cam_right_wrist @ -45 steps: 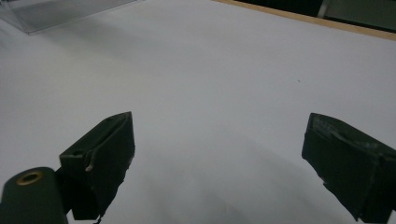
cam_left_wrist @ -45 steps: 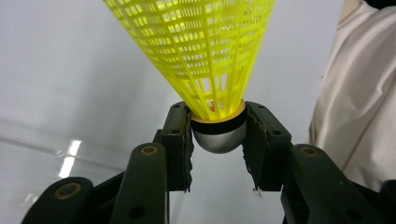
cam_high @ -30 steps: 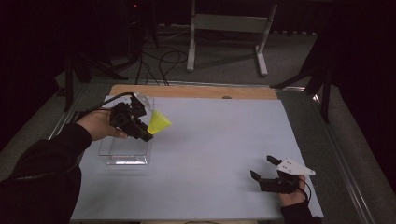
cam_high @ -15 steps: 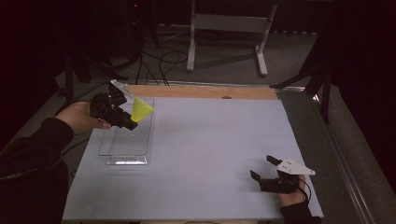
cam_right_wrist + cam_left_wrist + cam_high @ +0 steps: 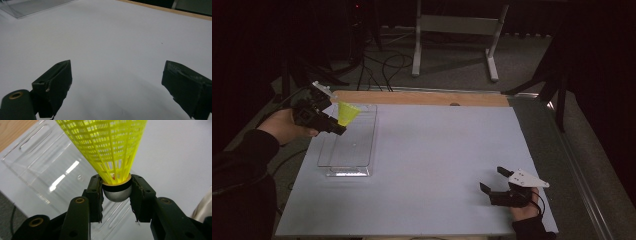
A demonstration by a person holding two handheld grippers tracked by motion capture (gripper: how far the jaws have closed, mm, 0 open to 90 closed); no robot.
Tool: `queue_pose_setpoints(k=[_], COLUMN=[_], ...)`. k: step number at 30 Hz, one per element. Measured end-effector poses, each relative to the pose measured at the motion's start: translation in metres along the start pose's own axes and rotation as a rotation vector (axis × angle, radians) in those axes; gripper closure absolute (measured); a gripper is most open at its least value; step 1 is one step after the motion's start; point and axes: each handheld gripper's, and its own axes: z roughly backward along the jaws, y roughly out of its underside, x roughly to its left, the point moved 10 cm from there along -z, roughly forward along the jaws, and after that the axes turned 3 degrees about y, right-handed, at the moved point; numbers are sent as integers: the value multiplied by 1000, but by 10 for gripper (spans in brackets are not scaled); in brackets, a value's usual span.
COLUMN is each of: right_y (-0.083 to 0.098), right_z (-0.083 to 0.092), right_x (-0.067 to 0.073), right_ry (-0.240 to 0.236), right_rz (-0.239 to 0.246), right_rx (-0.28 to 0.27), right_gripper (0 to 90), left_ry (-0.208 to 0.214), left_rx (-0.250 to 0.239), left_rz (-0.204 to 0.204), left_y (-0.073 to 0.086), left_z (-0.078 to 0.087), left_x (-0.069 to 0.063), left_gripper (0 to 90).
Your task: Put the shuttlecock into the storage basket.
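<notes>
Since a second ago the left gripper [image 5: 341, 127] has carried the yellow shuttlecock [image 5: 347, 113] leftward and toward the far end of the clear tray [image 5: 371, 145], while the right gripper [image 5: 493, 180] has kept its place. Between the left gripper's fingers [image 5: 96, 195] sits the shuttlecock's rounded grey cork base, a pad pressed on each side of it just under the black band, so the jaws are clamped on the base and hold it off the table. From the fingertips the yellow mesh skirt flares out and away, widest at its far end. Just beyond and beneath those fingers lies the clear tray, the shuttlecock hanging over its far left part without touching it. The hand behind the left gripper comes in from the left edge, a dark sleeve trailing back. Well apart, at the near right corner of the white table top [image 5: 447, 150], the right gripper rests low with its fingers [image 5: 53, 86] spread wide, bare white surface between them. Beyond the tray's far end runs the wooden edge strip [image 5: 422, 98].
</notes>
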Motion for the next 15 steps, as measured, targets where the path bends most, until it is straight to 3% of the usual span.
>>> queue_pose_setpoints(k=[9, 10, 12, 15], right_y=[1, 1, 1, 1], right_z=[-1, -1, -1, -1], right_x=[0, 0, 0, 0], right_ry=[-1, -1, -1, 0], right_rz=[1, 2, 2, -1], right_rx=[4, 6, 7, 10], right_gripper=[98, 98, 98, 98], left_ry=[-22, -28, -26, -34], left_rx=[-7, 0, 4, 18], left_rz=[135, 184, 200, 285], left_y=[19, 26, 29, 40], left_z=[2, 0, -1, -8], left_x=[15, 19, 20, 25], left_gripper=[644, 644, 644, 643])
